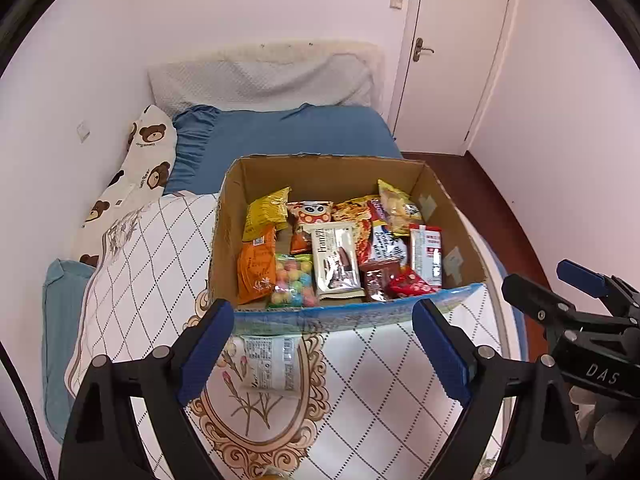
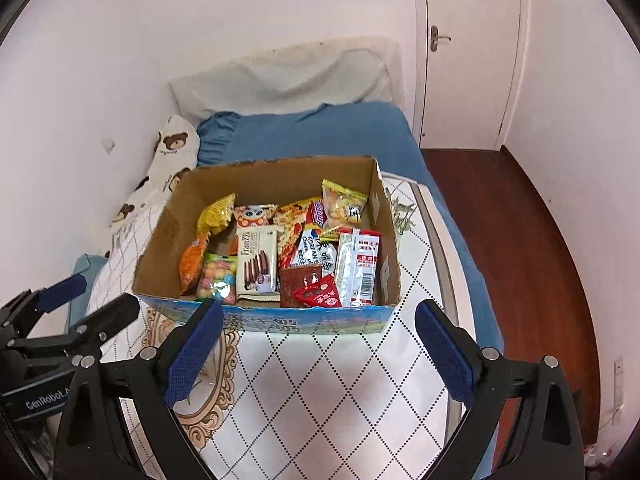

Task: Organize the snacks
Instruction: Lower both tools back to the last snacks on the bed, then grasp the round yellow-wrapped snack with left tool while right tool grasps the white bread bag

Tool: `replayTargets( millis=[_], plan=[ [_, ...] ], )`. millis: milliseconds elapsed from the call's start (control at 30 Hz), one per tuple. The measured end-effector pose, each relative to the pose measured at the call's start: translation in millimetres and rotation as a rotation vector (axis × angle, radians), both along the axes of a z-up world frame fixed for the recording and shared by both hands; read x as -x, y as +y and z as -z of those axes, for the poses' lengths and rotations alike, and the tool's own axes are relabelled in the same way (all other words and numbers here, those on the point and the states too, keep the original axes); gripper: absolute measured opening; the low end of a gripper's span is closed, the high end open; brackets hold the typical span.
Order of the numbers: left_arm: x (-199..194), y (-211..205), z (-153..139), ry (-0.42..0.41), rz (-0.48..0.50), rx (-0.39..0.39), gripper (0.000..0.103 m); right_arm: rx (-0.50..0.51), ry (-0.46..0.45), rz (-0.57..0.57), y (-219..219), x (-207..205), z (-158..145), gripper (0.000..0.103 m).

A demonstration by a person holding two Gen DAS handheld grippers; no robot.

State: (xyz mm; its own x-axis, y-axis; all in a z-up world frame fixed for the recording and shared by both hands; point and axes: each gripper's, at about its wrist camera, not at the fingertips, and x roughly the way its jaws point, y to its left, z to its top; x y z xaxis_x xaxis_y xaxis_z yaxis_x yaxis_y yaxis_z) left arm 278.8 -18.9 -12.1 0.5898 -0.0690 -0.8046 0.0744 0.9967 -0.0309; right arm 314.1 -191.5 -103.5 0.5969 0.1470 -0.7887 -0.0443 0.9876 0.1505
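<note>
- The cardboard box (image 1: 344,312) sits on the bed just ahead of both claws, its long axis running across the left claw's line of sight, its blue printed front wall nearest the fingertips.
- Inside the box, the wafer packet (image 1: 335,258) lies with its long axis pointing away from the left claw (image 1: 322,354); the pastel candy bag (image 1: 292,280) lies just left of it, and the orange packet (image 1: 256,268) further left against the side wall.
- To the right of the wafer packet lie a brown chocolate packet (image 1: 378,278), a red wrapper (image 1: 412,285) and a red-and-white packet (image 1: 427,254) standing lengthwise along the right wall.
- A clear-wrapped snack packet (image 1: 270,366) lies outside the box on the patterned quilt (image 1: 152,264), directly between the left claw's fingers and short of the box wall, its long axis pointing toward the box.
- Only the left wrist view shows that packet fully; in the right wrist view, the right claw's left finger hides nearly all of it.
- Each view catches the other claw at its edge: the right claw (image 1: 558,282) on the left camera's right side, the left claw on the right camera's left.
- The left claw is spread wide, holding nothing and touching nothing.
- The right claw (image 2: 320,354) is likewise spread wide and empty, fingertips just short of the box front.
</note>
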Motion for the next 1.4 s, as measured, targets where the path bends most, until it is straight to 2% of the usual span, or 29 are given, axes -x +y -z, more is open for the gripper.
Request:
replayTargets(
  millis=[100, 200, 267, 367, 467, 500, 633, 667, 733, 767, 800, 833, 900, 967, 1000, 1033, 1100, 1233, 1400],
  plan=[
    [7.1, 3.2, 1.4, 0.02, -0.005, 0.013, 0.091, -0.02, 0.021, -0.016, 0.4, 8.4, 3.9, 0.099],
    [19.9, 15.3, 25.0, 0.094, -0.028, 0.023, 0.091, -0.02, 0.093, -0.029, 2.6, 19.9, 31.4, 0.099],
    [28.5, 23.1, 51.3, 0.164, -0.042, -0.001, 0.091, -0.032, 0.174, -0.028, 3.6, 26.7, 63.6, 0.099],
    [46.8, 39.0, 111.8, 0.344, -0.056, -0.016, 0.091, -0.041, 0.311, -0.023, 5.5, 39.0, 120.7, 0.099],
    [67.0, 54.9, 169.0, 0.509, -0.079, 0.0, 0.091, -0.035, 0.426, -0.025, 11.5, 47.7, 172.6, 0.099],
    [74.7, 60.8, 190.2, 0.578, -0.092, 0.015, 0.091, -0.035, 0.464, -0.03, 14.3, 51.1, 189.9, 0.099],
    [92.2, 76.5, 237.2, 0.707, -0.149, 0.114, 0.091, -0.009, 0.552, -0.051, 24.0, 60.2, 236.7, 0.099],
    [94.1, 79.4, 245.0, 0.72, -0.161, 0.15, 0.091, -0.007, 0.577, -0.052, 25.3, 61.0, 247.0, 0.099],
    [97.0, 84.4, 258.7, 0.749, -0.215, 0.213, 0.083, 0.002, 0.586, -0.047, 27.3, 61.6, 261.8, 0.103],
    [98.7, 85.4, 261.9, 0.75, -0.223, 0.224, 0.076, -0.005, 0.594, -0.034, 26.2, 61.6, 266.6, 0.103],
    [99.9, 86.4, 262.9, 0.741, -0.231, 0.221, 0.062, -0.024, 0.615, -0.011, 23.4, 60.5, 272.4, 0.103],
    [101.0, 86.9, 263.0, 0.734, -0.234, 0.208, 0.055, -0.038, 0.634, -0.001, 22.0, 58.4, 276.1, 0.103],
    [103.2, 88.9, 261.4, 0.726, -0.24, 0.221, 0.049, -0.039, 0.678, -0.009, 22.0, 53.7, 278.9, 0.103],
    [104.7, 90.7, 257.2, 0.711, -0.245, 0.224, 0.046, -0.041, 0.665, -0.024, 23.3, 51.0, 272.0, 0.102],
    [105.1, 92.1, 254.1, 0.699, -0.254, 0.226, 0.045, -0.034, 0.623, -0.037, 26.1, 51.0, 261.4, 0.093],
    [104.5, 94.7, 249.7, 0.681, -0.26, 0.22, 0.045, -0.025, 0.596, -0.054, 30.7, 49.2, 253.6, 0.079],
    [101.1, 103.3, 241.9, 0.643, -0.28, 0.202, 0.045, -0.072, 0.537, -0.082, 41.4, 46.4, 233.3, 0.068],
    [85.7, 133.9, 227.5, 0.581, -0.357, 0.189, 0.045, -0.18, 0.455, -0.117, 78.4, 28.7, 203.9, 0.067],
    [58.8, 172.4, 218.9, 0.531, -0.45, 0.19, 0.045, -0.175, 0.381, -0.167, 146.0, -6.5, 191.1, 0.067]
  ],
)
